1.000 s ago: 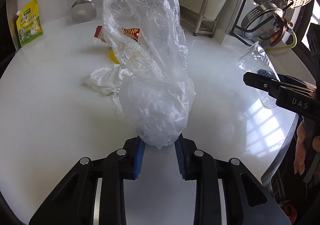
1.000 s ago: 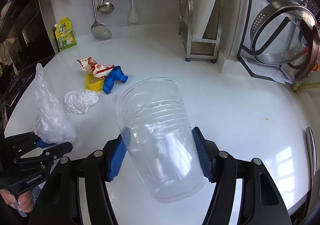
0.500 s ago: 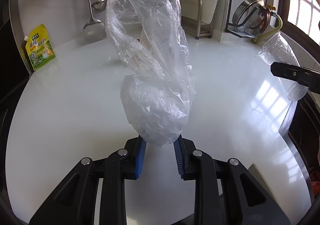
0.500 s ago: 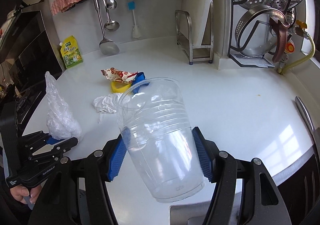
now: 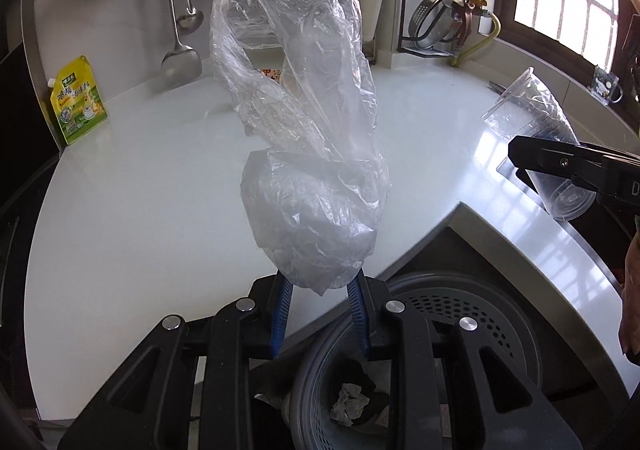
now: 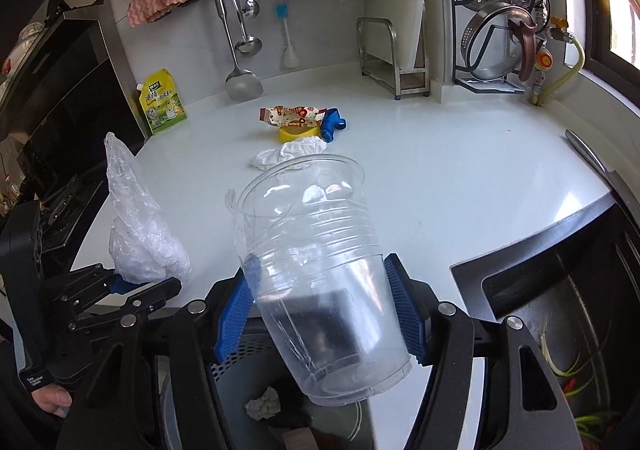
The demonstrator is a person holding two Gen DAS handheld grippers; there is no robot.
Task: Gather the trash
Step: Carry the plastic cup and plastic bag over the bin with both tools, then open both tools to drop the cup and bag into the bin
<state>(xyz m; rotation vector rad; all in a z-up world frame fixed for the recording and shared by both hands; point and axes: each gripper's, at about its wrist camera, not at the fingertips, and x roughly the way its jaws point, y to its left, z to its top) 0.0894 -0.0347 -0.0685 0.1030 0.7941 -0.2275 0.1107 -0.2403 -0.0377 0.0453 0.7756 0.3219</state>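
Left wrist: bag between fingers.

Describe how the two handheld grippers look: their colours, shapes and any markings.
Both are black plastic linkage frames with round silver rivets. The left gripper has two narrow fingers faced with ribbed blue pads. The right gripper has wider ribbed blue pads. Seen from the left wrist camera, its side bears white lettering, cut off by the frame edge. No cables show.

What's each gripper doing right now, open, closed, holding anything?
Left gripper: closed on the crumpled clear plastic bag.
Right gripper: closed on the clear ribbed plastic cup.
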